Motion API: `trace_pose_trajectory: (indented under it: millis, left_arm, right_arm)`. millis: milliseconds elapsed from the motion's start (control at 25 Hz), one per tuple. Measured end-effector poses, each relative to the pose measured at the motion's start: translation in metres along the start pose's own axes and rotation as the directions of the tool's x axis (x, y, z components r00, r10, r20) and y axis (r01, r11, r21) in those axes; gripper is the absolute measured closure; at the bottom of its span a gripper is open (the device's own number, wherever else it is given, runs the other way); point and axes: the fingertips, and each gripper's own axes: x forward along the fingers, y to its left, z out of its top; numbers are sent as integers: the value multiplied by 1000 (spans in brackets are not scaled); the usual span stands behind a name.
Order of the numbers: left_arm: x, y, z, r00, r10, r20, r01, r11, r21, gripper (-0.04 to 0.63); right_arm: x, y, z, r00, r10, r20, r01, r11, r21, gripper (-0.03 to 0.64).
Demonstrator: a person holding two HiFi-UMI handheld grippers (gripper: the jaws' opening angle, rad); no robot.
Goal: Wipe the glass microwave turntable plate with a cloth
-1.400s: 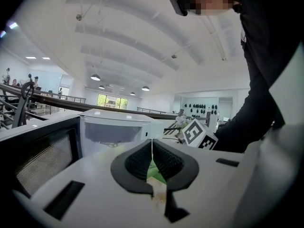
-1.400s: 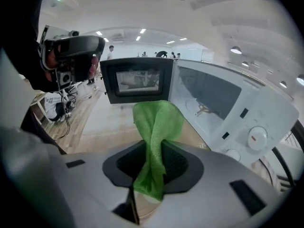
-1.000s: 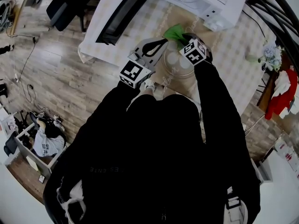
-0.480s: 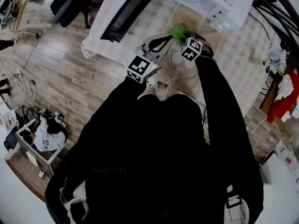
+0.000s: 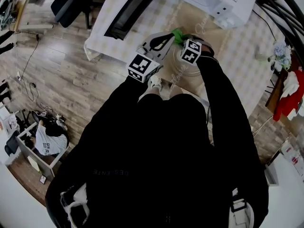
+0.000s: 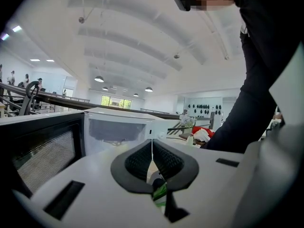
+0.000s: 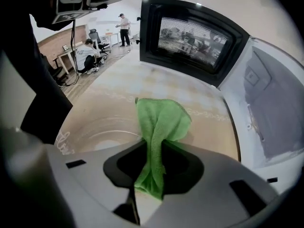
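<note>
Centrally, in front of the open white microwave oven (image 7: 275, 99), lies a round clear glass turntable plate (image 7: 95, 132). It is smooth, with moulded concentric rings, and sits flat on a beige checked tablecloth (image 7: 156, 82).

Green microfibre cloth (image 7: 159, 122): soft and nappy, bunched into an upright fold. Its free end is spread over the side of the plate nearer the microwave.

Right gripper (image 7: 153, 151): white shell and black pads, with the jaws clamped on the gathered tail of the cloth. It hangs over the plate and points toward the microwave.

Left gripper (image 6: 152, 148): same make, with ribbed black pads pressed together so that only a thin pale seam shows between them. It sits just beside the cloth and faces the microwave cavity. A scrap of green shows beneath the base of the pads.

Microwave door (image 7: 194, 37): black frame with a perforated mesh window, swung wide open to the cavity's left.

Obstruction: in the head view, black sleeves (image 5: 223, 108) and the right gripper's marker cube (image 5: 191, 51) cover the part of the plate farther from the microwave.
</note>
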Motion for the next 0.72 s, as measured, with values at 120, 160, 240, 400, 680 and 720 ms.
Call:
trace_pose_trajectory:
  millis: [120, 160, 240, 400, 680, 720]
  left_arm:
    - [-5, -1, -4, 1000, 0, -12, 0, 1000, -3, 574]
    - [-7, -1, -5, 1000, 0, -14, 0, 1000, -4, 574]
    - [-11, -2, -8, 1000, -3, -16, 2, 1000, -5, 574]
    - [-18, -4, -10, 1000, -15, -22, 15, 1000, -2, 574]
    - [-25, -6, -13, 999, -40, -33, 40, 999, 5, 574]
    - [-25, -7, -14, 998, -45, -35, 45, 999, 6, 574]
  right_arm:
    - [-1, 12, 2, 1000, 19, -6, -19, 1000, 2, 517]
    - [-1, 16, 2, 1000, 23, -6, -23, 1000, 3, 517]
    - [-1, 24, 5, 1000, 31, -3, -31, 1000, 7, 515]
    - [-3, 44, 11, 999, 49, 0, -49, 999, 1, 515]
    - [-4, 75, 16, 996, 88, -3, -87, 996, 10, 514]
    - [-4, 79, 17, 996, 92, -2, -91, 996, 22, 514]
